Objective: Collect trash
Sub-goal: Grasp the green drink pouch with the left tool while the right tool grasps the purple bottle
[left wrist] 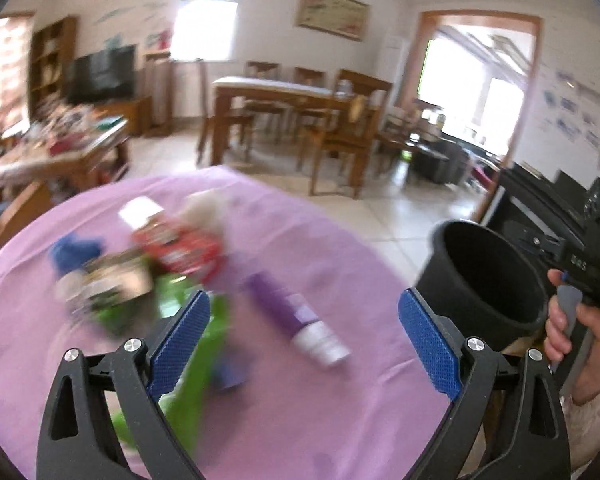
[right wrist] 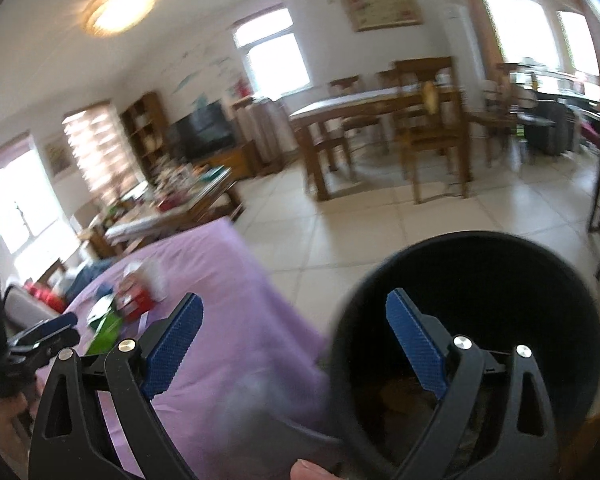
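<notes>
Trash lies in a blurred pile on the purple tablecloth (left wrist: 340,248): a red wrapper (left wrist: 180,248), green packaging (left wrist: 204,344), a blue item (left wrist: 74,252), crumpled white paper (left wrist: 208,208) and a purple tube with a white cap (left wrist: 296,316). My left gripper (left wrist: 304,304) hovers open over the cloth, the tube just beyond its tips and the green packaging under its left finger. A black bin (left wrist: 488,276) stands at the table's right edge. My right gripper (right wrist: 294,304) is open and holds nothing, its right finger over the bin (right wrist: 500,272) mouth. Brownish bits show inside the bin.
A hand (left wrist: 576,320) grips the right tool's handle behind the bin. A wooden dining table with chairs (left wrist: 292,112) stands across the tiled floor. A cluttered low table (left wrist: 56,140) and a TV (left wrist: 100,72) are at the left. A doorway (left wrist: 476,92) opens on the right.
</notes>
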The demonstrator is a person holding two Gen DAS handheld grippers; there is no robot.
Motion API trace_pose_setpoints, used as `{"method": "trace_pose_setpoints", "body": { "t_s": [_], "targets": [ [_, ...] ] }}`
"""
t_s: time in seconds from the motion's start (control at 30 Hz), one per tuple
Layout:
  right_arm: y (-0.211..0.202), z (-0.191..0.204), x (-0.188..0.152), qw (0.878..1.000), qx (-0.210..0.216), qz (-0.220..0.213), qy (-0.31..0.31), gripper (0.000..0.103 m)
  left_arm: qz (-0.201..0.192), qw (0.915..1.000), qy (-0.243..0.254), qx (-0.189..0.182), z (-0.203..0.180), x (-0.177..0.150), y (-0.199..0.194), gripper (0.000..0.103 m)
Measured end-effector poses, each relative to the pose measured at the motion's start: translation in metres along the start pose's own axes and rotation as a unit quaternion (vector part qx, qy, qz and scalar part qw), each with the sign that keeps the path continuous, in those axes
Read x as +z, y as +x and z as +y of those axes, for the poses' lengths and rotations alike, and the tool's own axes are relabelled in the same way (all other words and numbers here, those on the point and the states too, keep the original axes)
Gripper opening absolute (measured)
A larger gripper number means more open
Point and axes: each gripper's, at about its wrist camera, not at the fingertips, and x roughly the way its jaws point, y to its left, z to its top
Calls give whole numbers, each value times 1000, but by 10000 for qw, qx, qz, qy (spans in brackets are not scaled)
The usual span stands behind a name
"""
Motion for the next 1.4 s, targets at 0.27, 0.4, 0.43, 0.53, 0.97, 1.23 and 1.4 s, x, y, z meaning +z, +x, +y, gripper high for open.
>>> {"method": "trace_pose_setpoints", "body": {
  "t_s": [0.27, 0.4, 0.43, 0.53, 0.97, 1.23, 1.4],
  "targets": [
    [60, 92, -13, 9923, 611, 841, -669, 92, 640, 9975, -53, 298, 61, -16, -5, 81],
    [84, 129, -26, 9845, 709, 1210, -1052, 91, 924, 9956, -48, 172, 73, -19, 8, 69],
    [87, 133, -28, 9830, 727, 1269, -1108, 88, 966, 9952, -40, 138, 74, -20, 10, 66],
    [102, 151, -35, 9770, 732, 1517, -1309, 81, 1172, 9931, -22, 1, 71, -19, 21, 58],
    [133, 167, -52, 9588, 537, 2259, -1638, 46, 1408, 9895, -218, -244, 87, -10, 49, 42],
    [128, 161, -53, 9616, 662, 2194, -1510, 32, 1184, 9927, -96, -227, 90, -9, 37, 26],
    [106, 152, -40, 9725, 912, 1728, -1265, 31, 865, 9955, -187, -345, 92, -3, 16, 25]
  ]
}}
